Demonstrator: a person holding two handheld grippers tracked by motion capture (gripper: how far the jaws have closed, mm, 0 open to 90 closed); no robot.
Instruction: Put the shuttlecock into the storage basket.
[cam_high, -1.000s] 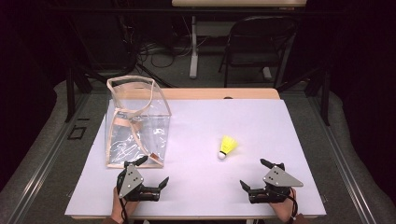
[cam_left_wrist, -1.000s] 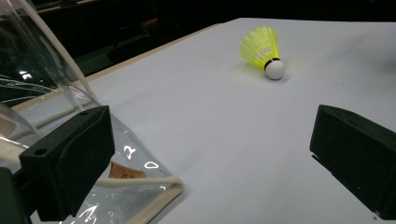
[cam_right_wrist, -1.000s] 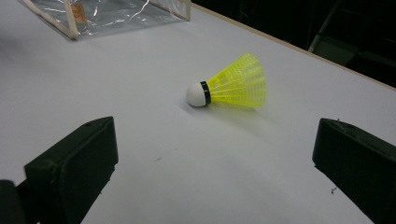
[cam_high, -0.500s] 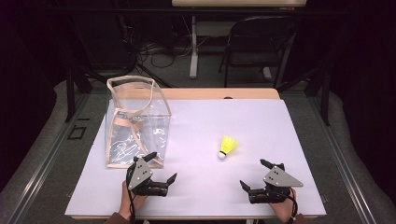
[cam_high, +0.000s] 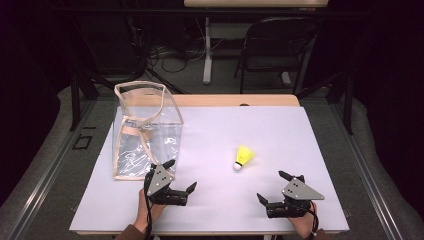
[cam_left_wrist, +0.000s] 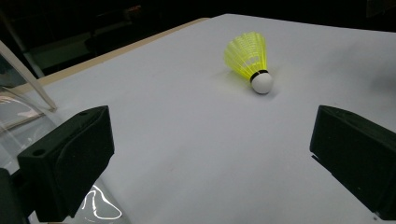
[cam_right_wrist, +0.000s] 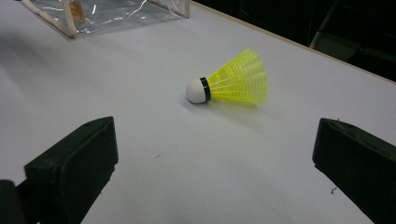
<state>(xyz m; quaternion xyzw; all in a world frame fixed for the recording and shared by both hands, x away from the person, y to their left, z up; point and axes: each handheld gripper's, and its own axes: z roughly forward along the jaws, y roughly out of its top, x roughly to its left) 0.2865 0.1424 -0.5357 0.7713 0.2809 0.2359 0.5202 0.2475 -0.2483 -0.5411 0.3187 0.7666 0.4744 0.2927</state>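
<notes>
- Shuttlecock (cam_high: 243, 158) lies on its side mid worktop (cam_high: 210, 125), untouched, well apart from clear bag (cam_high: 145, 131).
- L claw (cam_high: 181, 176) & R claw (cam_high: 270, 187): both wide open, empty.
- Pickup not begun; grab + bagging prob. left.

The table (cam_high: 310, 150) had a white top with a strip of pale wood along its far edge. It stood on grey carpet (cam_high: 40, 170), and the room beyond was dark. A black chair (cam_high: 272, 50) stood at the far right, beside a white table leg (cam_high: 207, 50). Cables (cam_high: 165, 55) lay tangled on the floor at the far left.
</notes>
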